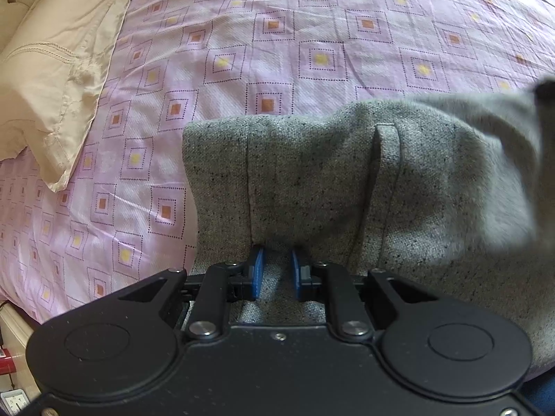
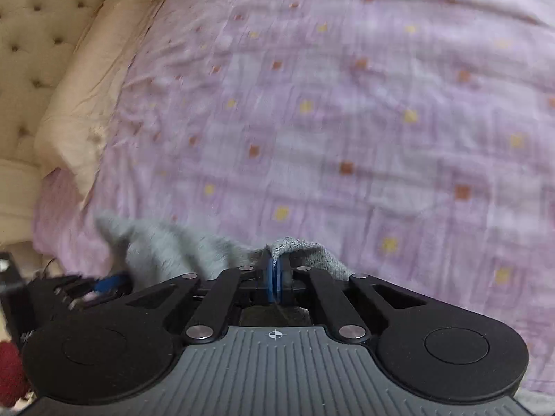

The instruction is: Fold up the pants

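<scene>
We see our right gripper (image 2: 275,277) clenched on a fold of the grey speckled woven pants (image 1: 347,180); our left gripper (image 1: 276,274), narrowly parted, pinches them too. They lie near the pink patterned bedsheet's (image 1: 312,34) front edge.

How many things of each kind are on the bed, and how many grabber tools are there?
Grey pants: 1
Cream pillow: 1
Hand-held grippers: 2, the left hand-held gripper and the right hand-held gripper
Total: 4, all on or over the pink bedsheet.
</scene>
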